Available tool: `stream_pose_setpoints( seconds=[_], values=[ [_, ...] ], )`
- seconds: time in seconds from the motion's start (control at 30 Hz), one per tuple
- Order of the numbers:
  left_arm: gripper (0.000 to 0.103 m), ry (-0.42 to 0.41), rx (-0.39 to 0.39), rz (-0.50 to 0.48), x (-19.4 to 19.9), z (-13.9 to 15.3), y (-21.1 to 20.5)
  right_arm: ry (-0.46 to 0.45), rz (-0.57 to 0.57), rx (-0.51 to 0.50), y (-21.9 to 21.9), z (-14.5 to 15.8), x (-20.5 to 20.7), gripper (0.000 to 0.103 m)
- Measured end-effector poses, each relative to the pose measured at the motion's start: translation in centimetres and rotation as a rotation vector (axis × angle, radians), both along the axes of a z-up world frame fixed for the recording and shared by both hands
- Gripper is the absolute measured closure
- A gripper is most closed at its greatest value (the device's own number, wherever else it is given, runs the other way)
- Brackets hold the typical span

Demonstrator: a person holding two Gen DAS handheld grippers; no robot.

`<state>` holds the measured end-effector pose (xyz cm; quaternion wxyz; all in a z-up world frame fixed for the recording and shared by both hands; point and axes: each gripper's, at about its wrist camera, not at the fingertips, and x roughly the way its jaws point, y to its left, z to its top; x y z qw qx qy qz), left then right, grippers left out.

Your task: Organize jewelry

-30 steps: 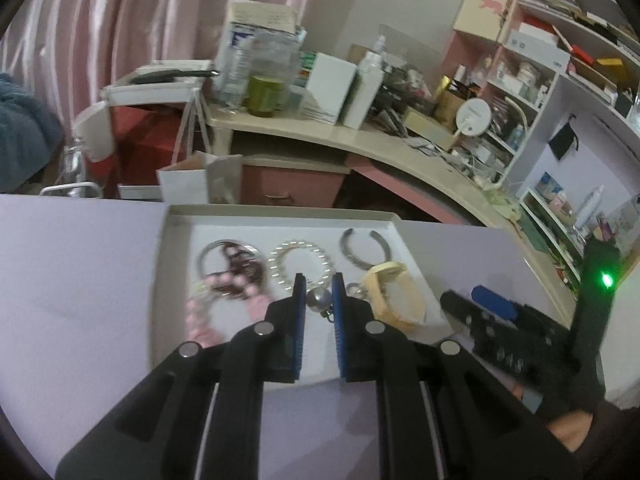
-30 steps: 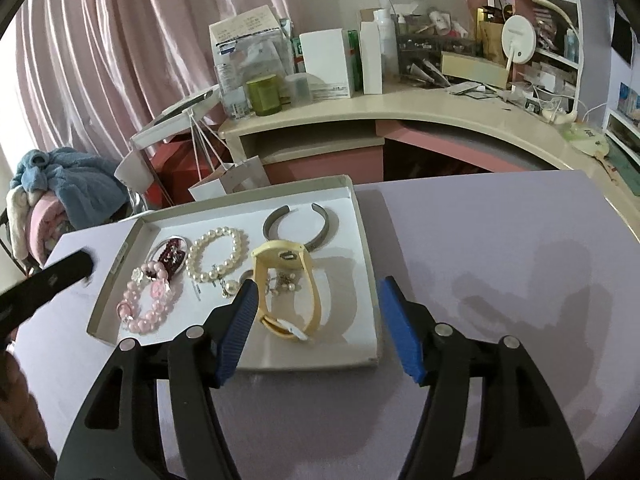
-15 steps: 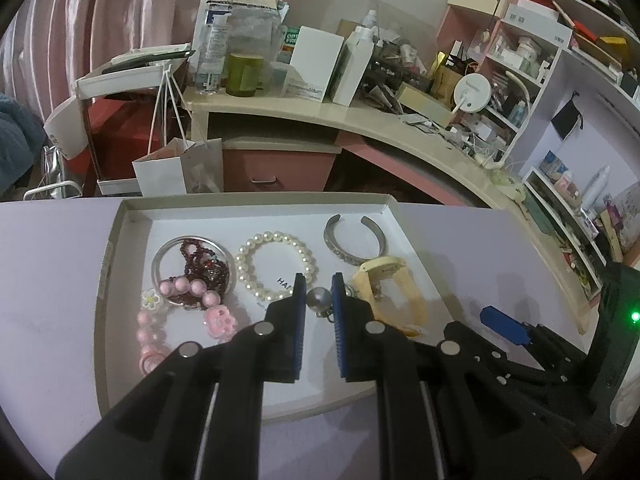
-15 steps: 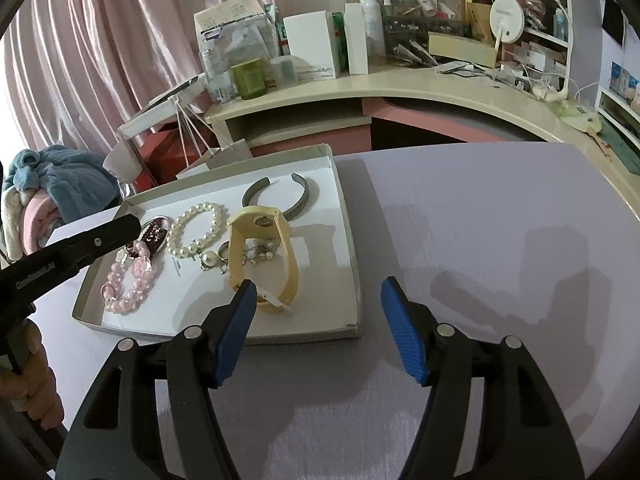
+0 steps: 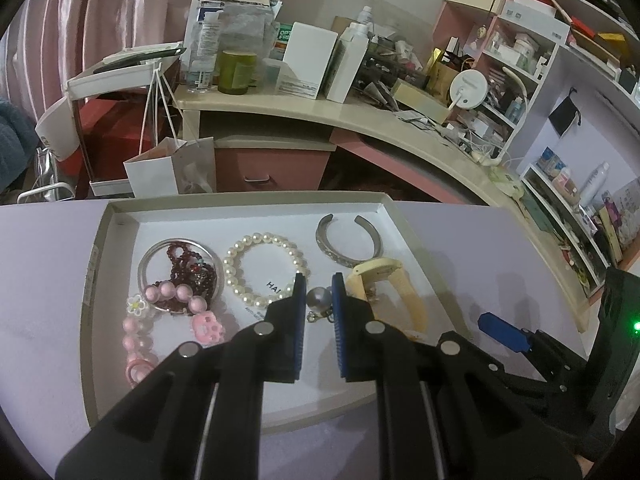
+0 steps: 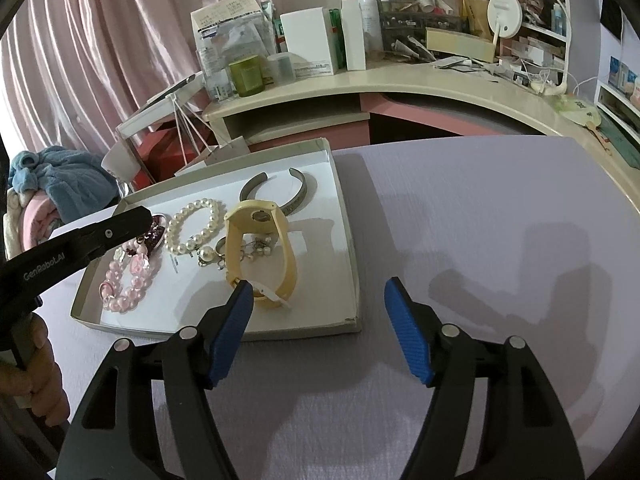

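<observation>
**A:** Left wrist view first: what lies in the tray (image 5: 94, 280), from the left?

**B:** Pink bead bracelet (image 5: 138, 336), silver bangle (image 5: 146, 264), pearl bracelet (image 5: 262, 268), then my left gripper (image 5: 319, 286), its jaws pinched on a grey pearl earring (image 5: 319, 297) above the tray floor. Beyond it, the yellow watch band (image 5: 404, 288) and open cuff (image 5: 348, 240).

**B:** My right gripper (image 6: 318, 294) hangs with jaws spread wide, empty, over the lilac surface (image 6: 500, 240).

**A:** Risk?

**B:** The round pearl could roll out of so narrow a pinch, I think, or its dangling hook snag the watch band.
</observation>
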<state>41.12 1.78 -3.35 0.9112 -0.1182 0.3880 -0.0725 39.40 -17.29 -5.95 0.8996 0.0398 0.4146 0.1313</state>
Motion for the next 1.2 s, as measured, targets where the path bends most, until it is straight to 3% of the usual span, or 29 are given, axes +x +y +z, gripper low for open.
stream_pose_setpoints(
  seconds=[0.33,0.47,0.57,1.0,1.2],
  values=[
    [0.088,-0.002,0.004,0.002,-0.2,-0.2,-0.3,-0.003,0.0,0.001,0.0,0.0,0.0,0.033],
    [0.053,-0.032,-0.014,0.029,-1.3,0.4,0.3,-0.012,-0.004,0.004,0.1,0.2,-0.1,0.033],
    [0.039,-0.067,-0.025,0.063,-2.6,1.0,1.6,-0.021,-0.005,0.009,0.1,0.5,0.0,0.033],
    [0.019,-0.132,0.006,0.196,-7.1,3.2,6.5,-0.065,0.014,0.02,0.4,2.2,-1.0,0.03],
    [0.009,-0.159,0.032,0.224,-10.1,4.5,6.6,-0.125,0.043,0.029,1.0,4.5,-3.3,0.022]
  ],
)
